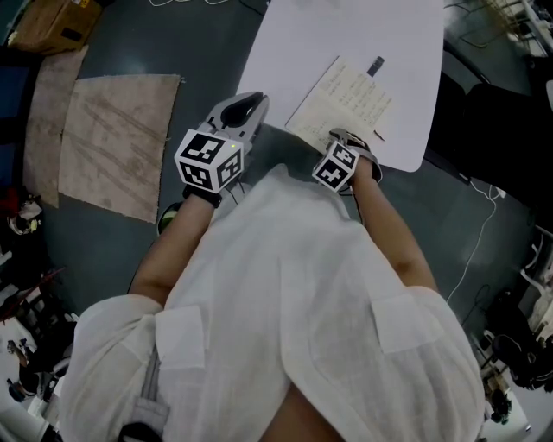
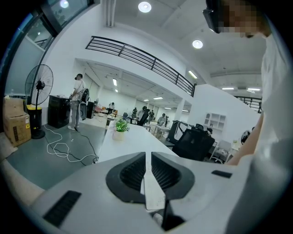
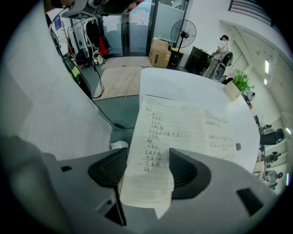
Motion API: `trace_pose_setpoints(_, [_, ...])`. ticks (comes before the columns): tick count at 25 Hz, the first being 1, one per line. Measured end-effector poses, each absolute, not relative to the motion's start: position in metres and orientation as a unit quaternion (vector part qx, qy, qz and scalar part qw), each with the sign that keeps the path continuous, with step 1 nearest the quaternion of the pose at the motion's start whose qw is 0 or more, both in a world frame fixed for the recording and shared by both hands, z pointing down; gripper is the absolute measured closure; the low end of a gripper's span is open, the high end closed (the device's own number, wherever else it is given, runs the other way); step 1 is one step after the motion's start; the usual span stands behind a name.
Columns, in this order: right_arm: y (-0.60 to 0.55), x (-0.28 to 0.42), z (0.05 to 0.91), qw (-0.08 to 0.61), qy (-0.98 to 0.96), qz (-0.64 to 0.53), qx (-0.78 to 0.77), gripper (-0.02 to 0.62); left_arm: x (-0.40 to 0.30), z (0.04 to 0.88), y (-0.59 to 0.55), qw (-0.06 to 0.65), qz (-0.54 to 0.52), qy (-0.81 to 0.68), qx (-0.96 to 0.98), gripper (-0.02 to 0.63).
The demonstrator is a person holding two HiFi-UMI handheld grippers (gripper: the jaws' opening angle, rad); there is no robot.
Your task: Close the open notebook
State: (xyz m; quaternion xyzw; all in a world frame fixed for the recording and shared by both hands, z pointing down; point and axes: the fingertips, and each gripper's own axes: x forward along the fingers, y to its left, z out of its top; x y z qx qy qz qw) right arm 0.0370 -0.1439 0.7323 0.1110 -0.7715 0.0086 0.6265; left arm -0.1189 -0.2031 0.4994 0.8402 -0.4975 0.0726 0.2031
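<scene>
The open notebook (image 1: 344, 102) lies on the white table (image 1: 285, 43) near its front edge, handwriting on both pages. My right gripper (image 1: 347, 140) points steeply down at the notebook's near edge. In the right gripper view its jaws (image 3: 147, 156) stand wide apart, and the near end of the handwritten left page (image 3: 155, 137) rises between them; the pads do not press on it. My left gripper (image 1: 246, 108) hangs at the table's front left corner, off the notebook. Its jaws (image 2: 148, 154) are together with nothing in them.
A small dark clip (image 1: 375, 66) sits at the notebook's far edge. Beige mats (image 1: 112, 142) and a cardboard box (image 1: 52, 26) lie on the floor to the left, a white cable (image 1: 482, 233) to the right. A potted plant (image 2: 120, 128) stands farther along the table.
</scene>
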Motion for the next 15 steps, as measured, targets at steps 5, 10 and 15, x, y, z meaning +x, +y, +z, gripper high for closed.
trace_pose_setpoints(5, [-0.141, 0.037, 0.729, 0.624, -0.773, 0.013, 0.111, 0.331, -0.12, 0.498, -0.205, 0.202, 0.073, -0.496, 0.841, 0.572])
trace_pose_setpoints(10, [-0.136, 0.037, 0.72, 0.616, -0.779, 0.032, 0.116, 0.383, -0.117, 0.496, -0.205, 0.2, 0.072, -0.491, 0.845, 0.572])
trace_pose_setpoints(15, [-0.131, 0.035, 0.705, 0.608, -0.784, 0.045, 0.115, 0.432, -0.115, 0.494, -0.204, 0.199, 0.072, -0.485, 0.848, 0.572])
